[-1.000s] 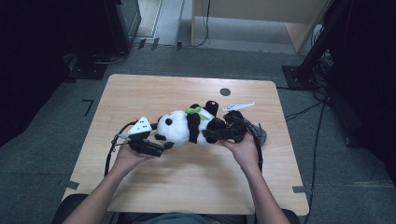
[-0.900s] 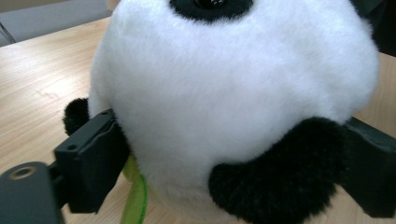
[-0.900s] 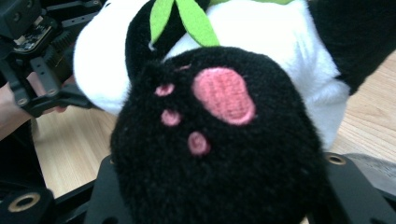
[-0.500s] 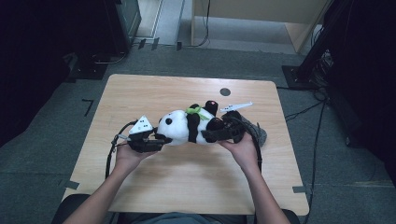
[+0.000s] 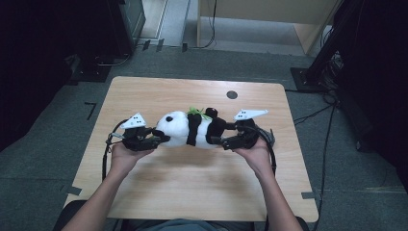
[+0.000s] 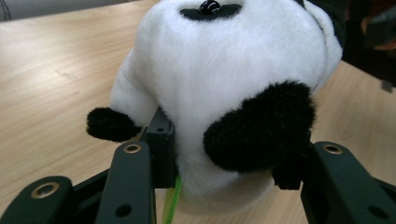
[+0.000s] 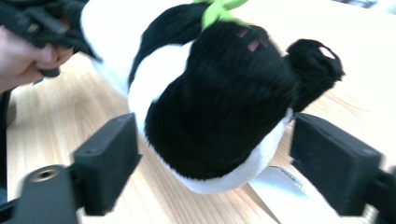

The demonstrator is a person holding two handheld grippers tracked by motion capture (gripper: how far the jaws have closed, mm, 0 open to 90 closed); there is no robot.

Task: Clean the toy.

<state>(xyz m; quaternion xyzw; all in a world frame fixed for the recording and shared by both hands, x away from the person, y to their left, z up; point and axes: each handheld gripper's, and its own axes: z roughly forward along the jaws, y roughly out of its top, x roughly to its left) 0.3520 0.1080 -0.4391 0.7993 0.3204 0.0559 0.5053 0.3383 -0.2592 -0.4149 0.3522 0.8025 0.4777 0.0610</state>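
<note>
Left gripper (image 5: 155, 140) closing, clamping panda (image 5: 190, 129) head; right gripper (image 5: 222, 140) opening, jaws flanking its rear. Panda mid-table (image 5: 144, 192), all edges well apart.

No readable text — tag print blurred

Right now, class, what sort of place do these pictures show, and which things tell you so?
Probably a lab or studio for recording handling tasks: a lone wooden table on grey carpet, cables across the floor, dark equipment stands around it.
</note>
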